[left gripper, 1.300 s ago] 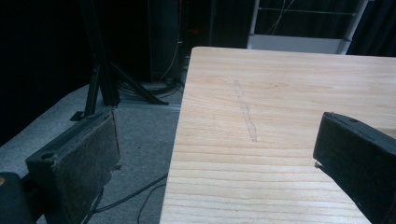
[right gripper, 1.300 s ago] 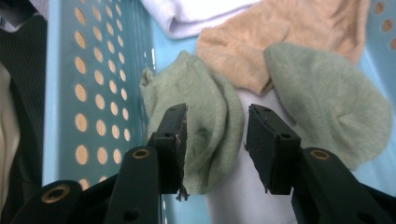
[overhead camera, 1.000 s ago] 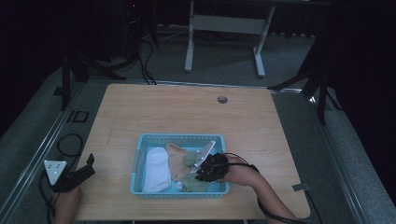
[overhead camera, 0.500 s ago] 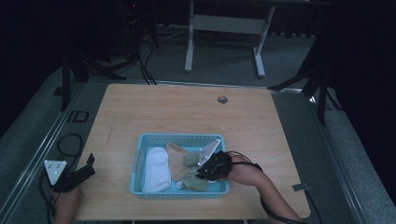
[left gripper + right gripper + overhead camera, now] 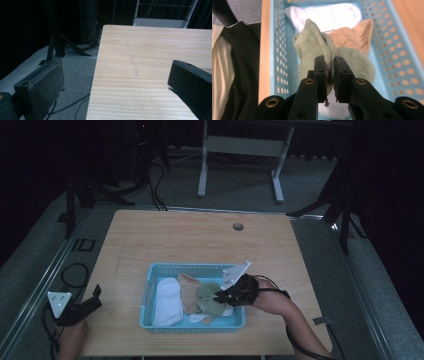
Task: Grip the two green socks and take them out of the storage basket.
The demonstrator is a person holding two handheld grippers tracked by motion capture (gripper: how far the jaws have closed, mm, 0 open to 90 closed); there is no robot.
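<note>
A light blue perforated basket point(image 5: 150, 285) point(image 5: 402, 52) sits near the table's front edge and holds several socks. My right gripper point(image 5: 224, 297) point(image 5: 329, 65) is inside it, shut on a green sock point(image 5: 314, 45) point(image 5: 207, 295), whose fabric is pinched between the black jaws and stands up in a fold. A tan sock point(image 5: 357, 35) point(image 5: 189, 287) and a white sock point(image 5: 329, 15) point(image 5: 167, 300) lie beside it in the basket. My left gripper point(image 5: 92, 300) point(image 5: 117, 82) hovers at the table's front left corner, jaws wide apart with nothing between them.
The wooden table point(image 5: 200, 240) point(image 5: 150, 50) has a small round hole point(image 5: 238, 226) at the back. Cables point(image 5: 75, 275) trail on the floor to the left. A metal stand point(image 5: 240, 150) is behind the table. The person's dark clothing point(image 5: 239, 75) is near the basket's front.
The right gripper has shifted slightly right and back within the basket with the green sock in it. The left gripper has stayed put.
</note>
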